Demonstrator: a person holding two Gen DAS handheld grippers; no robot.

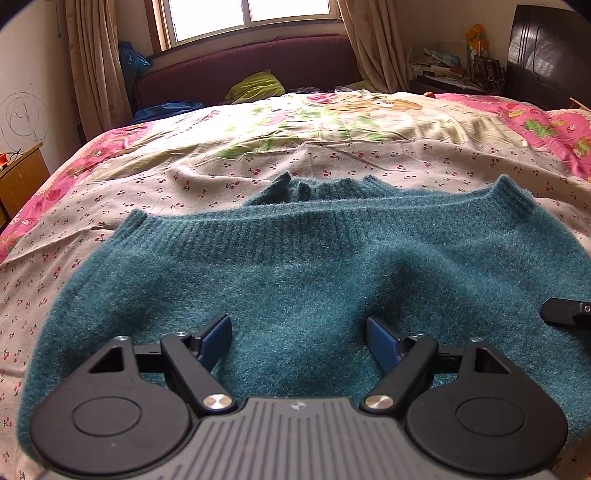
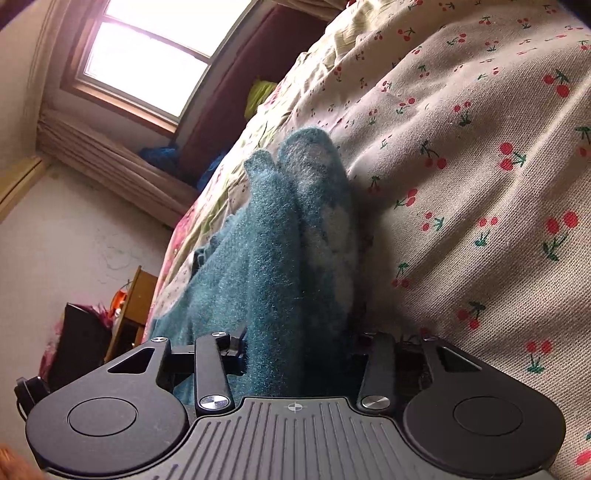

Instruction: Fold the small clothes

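Lying spread across the near part of the bed, the teal sweater [image 1: 295, 266] has its ribbed hem turned toward the far end, and a bunched sleeve or folded part pokes up just beyond that hem. It rests on a cherry-print sheet [image 1: 147, 184], with a pink and green cartoon quilt [image 1: 332, 114] past it. Left gripper [image 1: 298, 341] sits low over the near middle of the knit, jaws spread wide, blue pads [image 1: 214, 339] apart with only flat fabric between them and nothing pinched. Right gripper [image 2: 299, 354] is rolled onto its side at the sweater's right edge; a thick fold of teal knit [image 2: 280, 258] fills the gap between its jaws. The finger tips are buried in the wool, so whether the pads actually press on the fold cannot be told. In the left wrist view a black finger tip of the right gripper shows at the far right, resting on the knit. Beyond the bed: a maroon headboard [image 1: 251, 62], a lime-green bundle [image 1: 256, 86], a bright window [image 1: 251, 14] with beige curtains, and a wooden side table [image 1: 20, 177] at the left.
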